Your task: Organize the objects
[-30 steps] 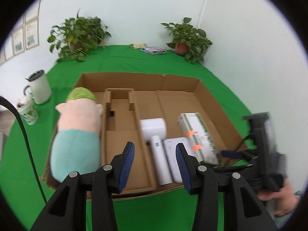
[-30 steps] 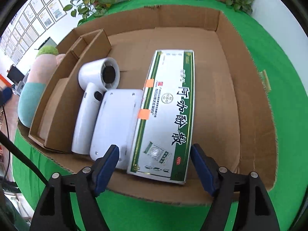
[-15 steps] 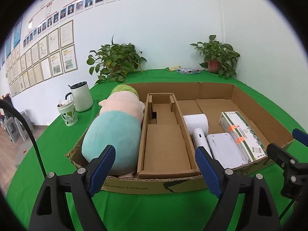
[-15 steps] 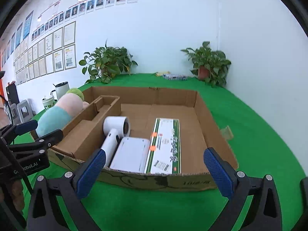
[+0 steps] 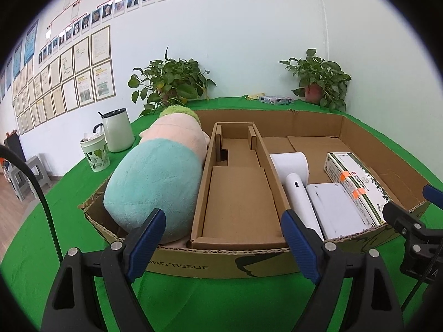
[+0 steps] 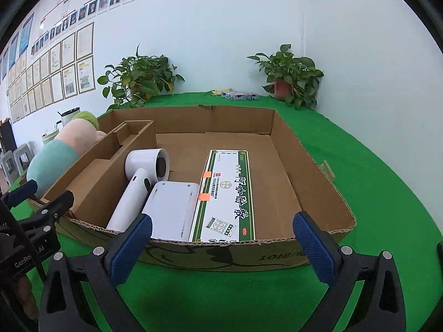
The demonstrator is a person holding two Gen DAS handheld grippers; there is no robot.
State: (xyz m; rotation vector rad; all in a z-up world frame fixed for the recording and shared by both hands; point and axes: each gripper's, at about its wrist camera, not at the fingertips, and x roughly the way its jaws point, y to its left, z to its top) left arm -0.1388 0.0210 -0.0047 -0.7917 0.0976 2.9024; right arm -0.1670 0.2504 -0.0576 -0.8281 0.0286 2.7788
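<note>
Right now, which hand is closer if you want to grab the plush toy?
Left, probably. The left gripper is open and empty, and the plush toy lies just ahead of its left finger. From the right gripper, the toy sits far to the side, behind the cardboard divider.

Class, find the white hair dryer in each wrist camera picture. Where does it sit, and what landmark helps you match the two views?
Left wrist: hair dryer right of centre, beside the cardboard insert.
Right wrist: hair dryer left of centre, left of the flat white device.
Shared landmark: the green-and-white box with orange stickers.
</note>
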